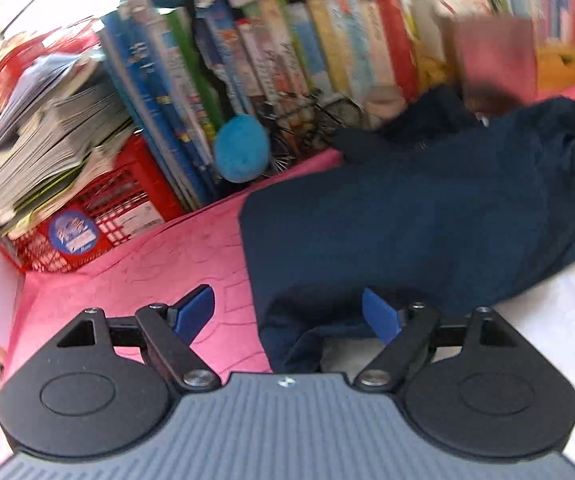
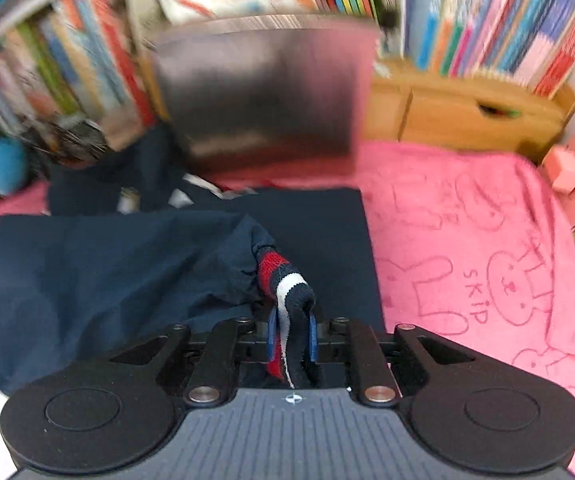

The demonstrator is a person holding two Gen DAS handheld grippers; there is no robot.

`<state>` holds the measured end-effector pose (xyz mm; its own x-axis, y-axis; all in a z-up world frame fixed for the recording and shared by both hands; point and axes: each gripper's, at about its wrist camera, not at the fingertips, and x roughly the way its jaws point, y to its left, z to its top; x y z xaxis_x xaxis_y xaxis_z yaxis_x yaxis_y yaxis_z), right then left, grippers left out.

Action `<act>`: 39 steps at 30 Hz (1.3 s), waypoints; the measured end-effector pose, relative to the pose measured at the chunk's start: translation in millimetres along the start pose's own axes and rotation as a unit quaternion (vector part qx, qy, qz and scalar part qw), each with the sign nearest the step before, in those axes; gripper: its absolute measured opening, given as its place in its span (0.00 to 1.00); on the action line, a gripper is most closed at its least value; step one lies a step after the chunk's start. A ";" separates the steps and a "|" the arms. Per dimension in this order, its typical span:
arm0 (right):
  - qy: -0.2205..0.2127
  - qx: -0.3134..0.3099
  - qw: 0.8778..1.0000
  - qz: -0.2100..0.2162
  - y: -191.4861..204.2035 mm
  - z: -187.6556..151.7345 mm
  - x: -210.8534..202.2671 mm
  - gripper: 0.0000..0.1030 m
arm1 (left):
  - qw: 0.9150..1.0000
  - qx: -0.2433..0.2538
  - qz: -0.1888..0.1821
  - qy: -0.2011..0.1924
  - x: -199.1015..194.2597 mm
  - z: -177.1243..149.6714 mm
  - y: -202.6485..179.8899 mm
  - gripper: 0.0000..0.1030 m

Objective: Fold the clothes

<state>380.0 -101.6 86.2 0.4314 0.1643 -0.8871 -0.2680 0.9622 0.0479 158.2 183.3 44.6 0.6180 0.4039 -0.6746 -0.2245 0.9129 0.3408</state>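
A navy blue garment (image 1: 427, 216) lies spread on a pink towel (image 1: 135, 264). My left gripper (image 1: 287, 314) stands open just above the garment's near left corner, and a fold of the cloth lies between its blue fingers (image 1: 193, 312). In the right wrist view the same navy garment (image 2: 119, 264) lies partly folded over itself. My right gripper (image 2: 291, 334) is shut on the garment's striped cuff (image 2: 283, 276), which is red, white and navy and sticks up between the pads.
Rows of books (image 1: 271, 48) stand behind the towel, with a red crate (image 1: 99, 216) of papers at left and a blue plush toy (image 1: 239, 148). A wooden drawer box (image 2: 467, 112) and a blurred grey panel (image 2: 263, 92) stand at the back. The pink towel (image 2: 467, 240) lies bare at right.
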 end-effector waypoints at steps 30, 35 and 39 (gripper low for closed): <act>-0.106 -0.118 0.983 0.098 58.2 -85.3 21.7 0.35 | 0.988 0.049 0.137 0.053 17.4 -53.0 -5.7 0.93; -0.155 -0.121 0.977 0.077 58.4 -80.0 3.9 0.48 | 0.994 0.002 0.112 -0.013 -16.4 -25.1 13.4 0.93; -0.202 -0.141 0.962 0.114 89.1 -74.0 2.9 0.56 | 0.997 -0.047 0.028 -0.063 -11.5 13.8 16.4 0.93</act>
<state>293.6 -31.4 53.9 0.6188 0.4899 -0.6140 -0.5936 0.8036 0.0429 157.8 192.8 67.0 0.6910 0.4491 -0.5664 -0.3269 0.8930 0.3093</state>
